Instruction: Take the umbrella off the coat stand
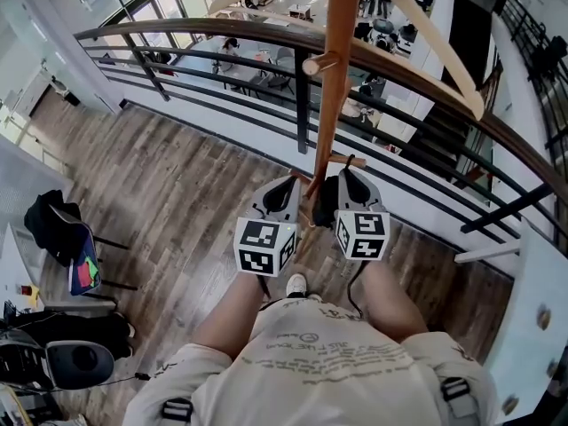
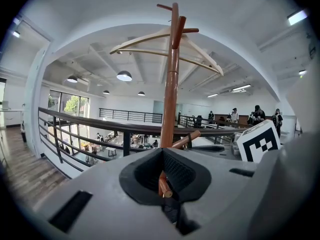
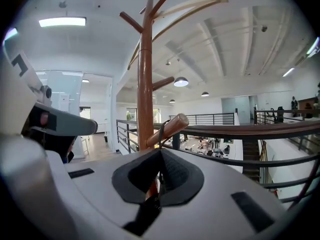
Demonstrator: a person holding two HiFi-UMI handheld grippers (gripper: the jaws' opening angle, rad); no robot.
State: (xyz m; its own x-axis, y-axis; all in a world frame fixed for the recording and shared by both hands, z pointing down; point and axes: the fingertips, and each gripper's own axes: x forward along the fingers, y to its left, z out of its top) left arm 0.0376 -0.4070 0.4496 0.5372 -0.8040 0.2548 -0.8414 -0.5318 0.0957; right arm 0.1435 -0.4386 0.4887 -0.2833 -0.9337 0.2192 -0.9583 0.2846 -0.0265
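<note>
The wooden coat stand (image 1: 333,87) rises right in front of me, and both grippers sit against its lower pegs. No umbrella canopy shows; the grippers hide what hangs below. A black strap (image 1: 351,161) loops over a short peg (image 3: 168,129). It runs down into the closed jaws of my right gripper (image 1: 342,192) (image 3: 159,176). My left gripper (image 1: 286,201) (image 2: 162,176) is shut, with a short round-ended brown handle (image 2: 165,185) pinched in its dark pads. The stand's pole (image 2: 170,84) (image 3: 145,84) towers behind both jaws.
A dark curved railing (image 1: 222,34) runs just beyond the stand, with an open lower floor behind it. Pale curved arms (image 1: 444,51) spread from the stand's top. A chair with a black bag (image 1: 67,238) stands at the left. A white ledge (image 1: 532,309) is at the right.
</note>
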